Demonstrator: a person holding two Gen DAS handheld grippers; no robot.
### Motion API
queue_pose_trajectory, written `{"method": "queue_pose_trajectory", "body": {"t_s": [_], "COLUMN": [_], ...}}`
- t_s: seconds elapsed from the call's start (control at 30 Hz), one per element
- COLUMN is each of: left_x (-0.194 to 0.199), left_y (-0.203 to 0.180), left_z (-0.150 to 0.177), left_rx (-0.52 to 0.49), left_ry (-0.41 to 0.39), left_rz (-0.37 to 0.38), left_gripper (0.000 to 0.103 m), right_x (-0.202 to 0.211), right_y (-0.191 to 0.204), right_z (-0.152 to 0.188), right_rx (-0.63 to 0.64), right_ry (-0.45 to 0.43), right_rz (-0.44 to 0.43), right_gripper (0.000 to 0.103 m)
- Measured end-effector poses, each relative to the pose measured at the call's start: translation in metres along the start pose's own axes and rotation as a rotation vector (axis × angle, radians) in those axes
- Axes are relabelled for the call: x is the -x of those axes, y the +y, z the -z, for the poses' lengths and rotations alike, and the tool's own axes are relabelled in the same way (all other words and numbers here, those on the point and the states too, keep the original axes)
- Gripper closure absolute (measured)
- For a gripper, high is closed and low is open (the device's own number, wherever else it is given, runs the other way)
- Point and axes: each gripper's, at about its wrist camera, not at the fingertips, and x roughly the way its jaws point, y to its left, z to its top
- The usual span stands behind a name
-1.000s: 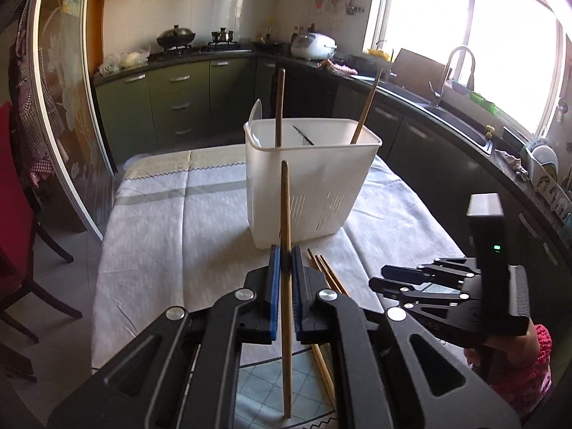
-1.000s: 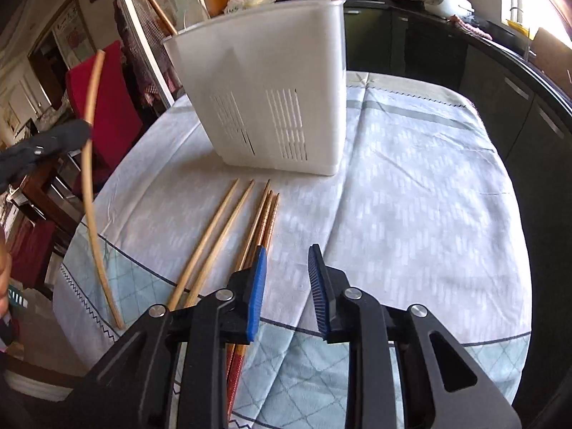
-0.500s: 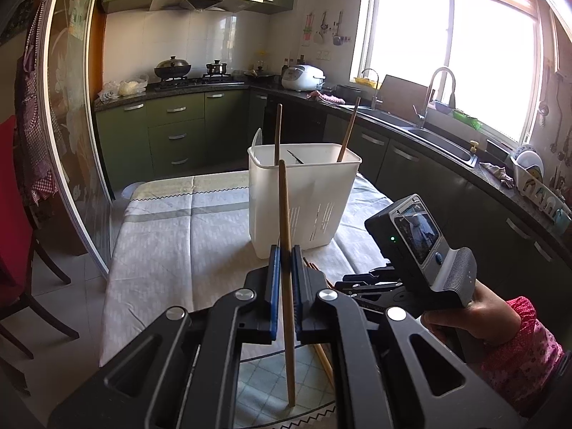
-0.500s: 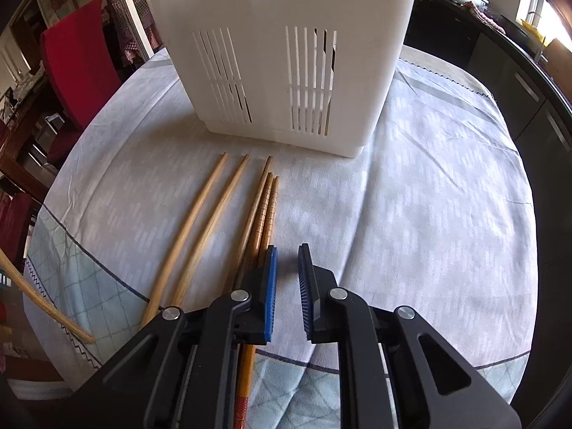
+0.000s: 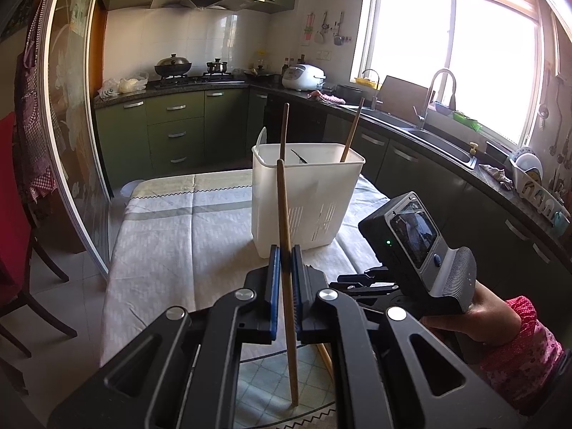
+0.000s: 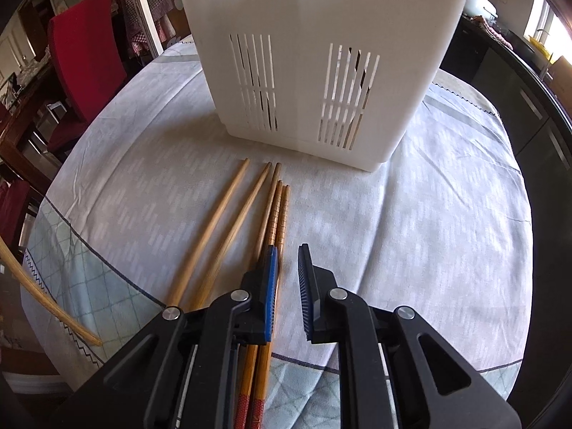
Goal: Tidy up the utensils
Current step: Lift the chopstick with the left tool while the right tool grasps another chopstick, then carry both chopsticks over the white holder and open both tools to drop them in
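My left gripper (image 5: 283, 257) is shut on a wooden chopstick (image 5: 286, 250), held upright above the table's near edge, short of the white slotted utensil bin (image 5: 304, 193). Two chopsticks (image 5: 352, 134) stand in the bin. My right gripper (image 6: 287, 264) is open, low over the cloth, its left pad over the rightmost of several chopsticks (image 6: 246, 214) lying in front of the bin (image 6: 314, 53). The held chopstick's end shows at the left edge (image 6: 43, 304). The right gripper's body (image 5: 418, 250) shows in the left wrist view.
The table wears a pale patterned cloth (image 6: 429, 214). Red chairs (image 6: 82, 53) stand at its left. Green kitchen cabinets (image 5: 171, 132) and a sink counter (image 5: 447, 150) run behind and right of the table.
My left gripper has pulled back and up from the bin with its chopstick. My right gripper has come down and forward over the lying chopsticks; its jaws narrowed, then widened a little.
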Motion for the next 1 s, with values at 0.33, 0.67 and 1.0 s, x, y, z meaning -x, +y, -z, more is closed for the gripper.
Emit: {"method": "queue_pose_trajectory", "body": {"t_s": [0.33, 0.67, 1.0], "left_x": [0.000, 0.000, 0.001], "left_y": [0.000, 0.000, -0.001], "left_z": [0.001, 0.000, -0.001], "left_rx": [-0.001, -0.005, -0.012], "left_ry": [0.000, 0.001, 0.004], "left_rz": [-0.001, -0.002, 0.002], "left_gripper": [0.097, 0.097, 0.097], "right_x": [-0.001, -0.013, -0.005], "right_y": [-0.012, -0.003, -0.008], "right_z": [0.004, 0.001, -0.007], "right_rx": [-0.020, -0.014, -0.048], "right_ry": [-0.007, 0.017, -0.028], "right_rz": [-0.018, 0.000, -0.057], "right_gripper": [0.090, 0.090, 0.097]}}
